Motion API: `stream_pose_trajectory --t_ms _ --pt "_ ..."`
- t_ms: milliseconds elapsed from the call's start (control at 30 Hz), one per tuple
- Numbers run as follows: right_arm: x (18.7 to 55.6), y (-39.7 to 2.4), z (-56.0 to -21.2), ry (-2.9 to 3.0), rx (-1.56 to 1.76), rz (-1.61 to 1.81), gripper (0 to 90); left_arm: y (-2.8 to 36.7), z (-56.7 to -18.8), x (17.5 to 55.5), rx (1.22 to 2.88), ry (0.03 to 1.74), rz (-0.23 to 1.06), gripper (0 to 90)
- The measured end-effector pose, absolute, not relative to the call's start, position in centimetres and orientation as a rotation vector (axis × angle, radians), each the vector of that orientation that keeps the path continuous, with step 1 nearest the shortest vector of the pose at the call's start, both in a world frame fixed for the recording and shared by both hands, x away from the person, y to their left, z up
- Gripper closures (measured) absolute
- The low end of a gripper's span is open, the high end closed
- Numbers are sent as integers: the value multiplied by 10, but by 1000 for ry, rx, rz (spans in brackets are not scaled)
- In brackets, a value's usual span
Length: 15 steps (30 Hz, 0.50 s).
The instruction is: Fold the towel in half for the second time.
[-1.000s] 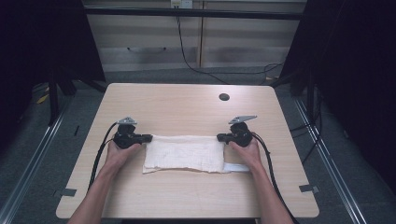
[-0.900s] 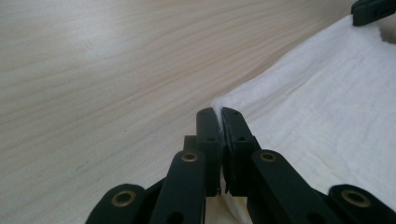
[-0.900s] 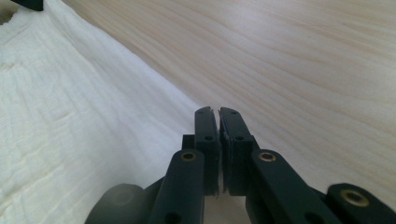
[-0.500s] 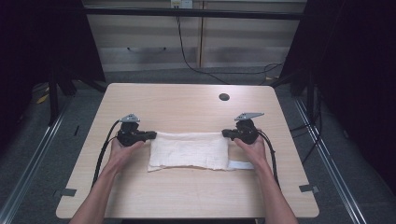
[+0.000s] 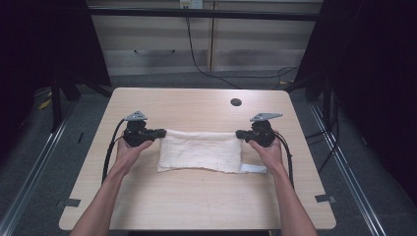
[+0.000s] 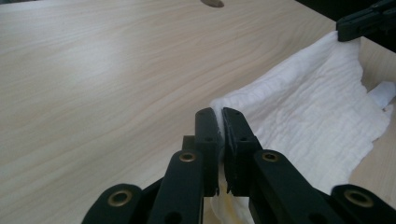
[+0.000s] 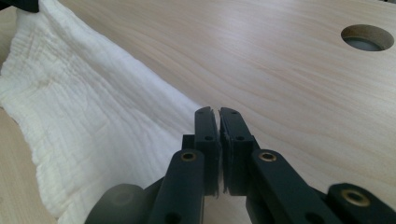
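Above the wooden table [image 5: 196,196], both grippers' fingers pinch the white cloth [image 5: 199,151], its corners hidden.

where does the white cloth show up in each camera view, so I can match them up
High view: the white cloth is at table centre, stretched between the left gripper and right gripper.
Left gripper view: right half, running from the jaws to the far gripper.
Right gripper view: left half, running from the jaws to the top left corner.
Shared landmark: the round hole in the tabletop.
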State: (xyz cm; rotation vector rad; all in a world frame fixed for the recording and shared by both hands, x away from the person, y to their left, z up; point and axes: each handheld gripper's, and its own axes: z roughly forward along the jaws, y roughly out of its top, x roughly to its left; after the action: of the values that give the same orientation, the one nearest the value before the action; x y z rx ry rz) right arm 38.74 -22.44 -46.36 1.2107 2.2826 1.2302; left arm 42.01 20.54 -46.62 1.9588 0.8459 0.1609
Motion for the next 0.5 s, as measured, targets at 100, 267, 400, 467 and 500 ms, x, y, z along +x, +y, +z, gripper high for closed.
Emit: stream_pose_trajectory --t_ms 100,267,400,467,500 --pt "383 -224 -466 2288 1203 1240 858 209 -471 415 1958 844 157 851" --pt "373 -220 -467 2302 1171 1242 854 212 -474 405 1952 832 166 840" --pt "367 -218 -467 2309 1153 1238 854 214 -479 401 1962 836 162 832" --pt "365 -218 -467 2313 1145 1241 854 214 -480 398 1948 844 161 830" --pt "363 -216 -468 2316 1144 1239 853 214 -481 396 1949 840 164 824"
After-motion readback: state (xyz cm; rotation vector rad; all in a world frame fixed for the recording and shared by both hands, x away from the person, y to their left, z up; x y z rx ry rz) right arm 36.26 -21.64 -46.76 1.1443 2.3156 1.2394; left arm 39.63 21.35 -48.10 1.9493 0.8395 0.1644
